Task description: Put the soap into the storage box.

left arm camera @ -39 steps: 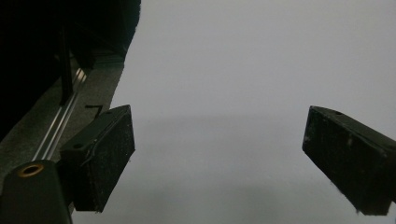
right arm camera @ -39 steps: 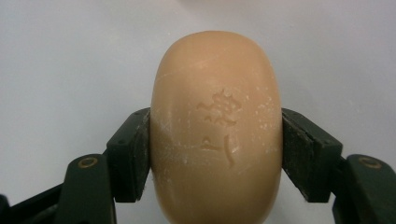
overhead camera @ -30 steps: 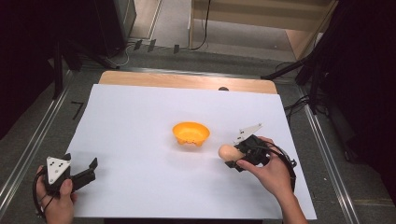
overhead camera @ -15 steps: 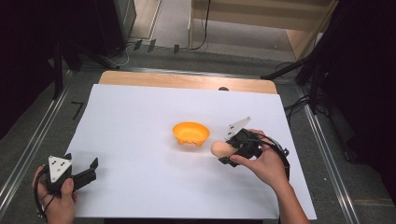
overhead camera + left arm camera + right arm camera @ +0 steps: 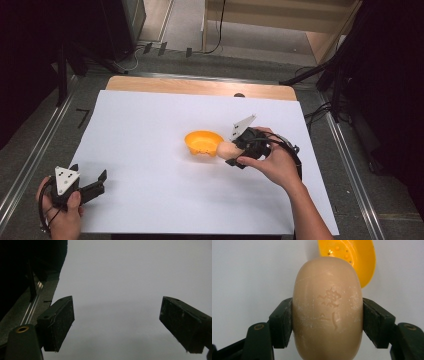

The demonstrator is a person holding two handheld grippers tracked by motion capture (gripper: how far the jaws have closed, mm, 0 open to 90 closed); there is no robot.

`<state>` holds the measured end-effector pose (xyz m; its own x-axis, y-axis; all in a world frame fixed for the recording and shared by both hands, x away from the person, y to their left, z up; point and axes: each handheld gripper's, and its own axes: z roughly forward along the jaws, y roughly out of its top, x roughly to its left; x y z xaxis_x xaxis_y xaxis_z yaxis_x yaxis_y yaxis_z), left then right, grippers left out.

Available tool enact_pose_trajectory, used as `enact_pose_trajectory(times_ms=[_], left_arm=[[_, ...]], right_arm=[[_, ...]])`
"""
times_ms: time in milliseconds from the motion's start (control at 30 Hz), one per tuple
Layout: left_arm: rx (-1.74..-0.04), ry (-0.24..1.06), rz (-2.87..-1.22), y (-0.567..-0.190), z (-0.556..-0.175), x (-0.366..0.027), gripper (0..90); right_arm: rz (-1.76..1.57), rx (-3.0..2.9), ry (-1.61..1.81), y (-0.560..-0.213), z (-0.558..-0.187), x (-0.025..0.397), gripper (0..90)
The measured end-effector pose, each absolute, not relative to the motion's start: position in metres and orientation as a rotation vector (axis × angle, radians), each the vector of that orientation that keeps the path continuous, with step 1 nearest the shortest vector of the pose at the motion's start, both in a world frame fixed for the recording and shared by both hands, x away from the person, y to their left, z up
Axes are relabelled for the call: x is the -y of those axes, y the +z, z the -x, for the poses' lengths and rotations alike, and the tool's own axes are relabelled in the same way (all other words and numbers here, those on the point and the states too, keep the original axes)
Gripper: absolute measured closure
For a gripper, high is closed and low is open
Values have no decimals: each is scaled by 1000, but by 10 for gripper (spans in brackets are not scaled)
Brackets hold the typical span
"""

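— Orange is one bowl (image 5: 203,143), perforated, mid-surface (image 5: 150,115); one tan soap bar (image 5: 327,307) sits clamped between the right hand-held gripper (image 5: 239,150) jaws, at the bowl's 3 o'clock rim.

— And the left hand-held gripper (image 5: 85,187)?

— One, at 7 o'clock near the front edge, jaws spread wide with nothing between them. White sheet lies bare from 9 to 12 o'clock.

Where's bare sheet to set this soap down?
Wide bare patch between the left gripper and the orange dish; another behind the dish toward the wooden edge. Crowded only where the right gripper holds the soap by the dish.
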<state>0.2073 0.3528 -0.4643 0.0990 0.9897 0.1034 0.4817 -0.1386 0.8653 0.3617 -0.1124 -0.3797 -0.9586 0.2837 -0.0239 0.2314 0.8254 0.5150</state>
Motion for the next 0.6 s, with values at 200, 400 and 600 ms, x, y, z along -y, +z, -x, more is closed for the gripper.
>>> enact_pose_trajectory(times_ms=[200, 400, 600], left_arm=[[-1457, 949, -1707, -464, -207, -353, 133], [-1457, 945, -1708, -464, -207, -353, 133], [-1458, 942, -1706, -464, -208, -354, 133]], right_arm=[[-376, -2924, 816, -379, -371, 103, 330], [-323, -2940, 774, -378, -379, 88, 330], [-298, -2936, 763, -376, -385, 80, 330]])
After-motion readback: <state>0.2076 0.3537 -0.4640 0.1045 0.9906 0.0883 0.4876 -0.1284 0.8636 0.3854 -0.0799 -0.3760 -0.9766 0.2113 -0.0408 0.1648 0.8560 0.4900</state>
